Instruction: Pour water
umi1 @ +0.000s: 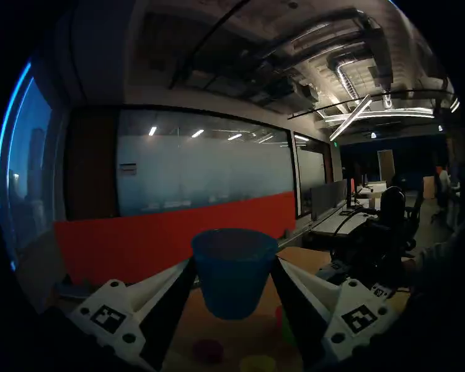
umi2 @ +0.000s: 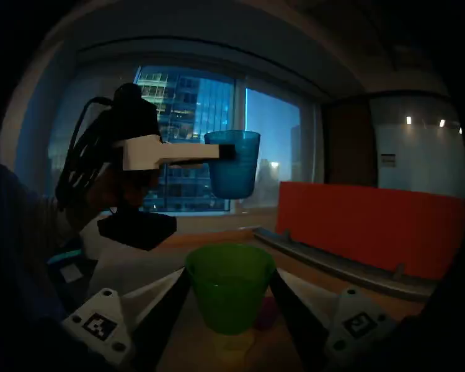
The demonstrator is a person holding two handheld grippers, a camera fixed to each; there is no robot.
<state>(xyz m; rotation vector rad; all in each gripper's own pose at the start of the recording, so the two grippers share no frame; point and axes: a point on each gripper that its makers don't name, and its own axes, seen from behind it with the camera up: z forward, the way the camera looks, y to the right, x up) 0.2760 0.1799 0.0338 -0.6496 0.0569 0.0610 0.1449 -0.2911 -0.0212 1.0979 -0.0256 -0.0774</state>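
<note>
In the left gripper view my left gripper (umi1: 234,279) is shut on an upright blue plastic cup (umi1: 234,273), held above a wooden table. The right gripper view shows that same blue cup (umi2: 232,162) raised high, with the left gripper (umi2: 223,152) and the hand holding it off to the left. My right gripper (umi2: 230,291) is shut on an upright green cup (umi2: 230,286), lower than the blue one. I cannot tell whether either cup holds water.
Small cups lie on the wooden table (umi1: 245,338) below: a reddish one (umi1: 208,350), a yellow one (umi1: 257,363), a yellow one (umi2: 232,347) and a pink one (umi2: 266,313). An orange partition (umi2: 369,226) borders the table. Desks and chairs (umi1: 387,217) stand to the right.
</note>
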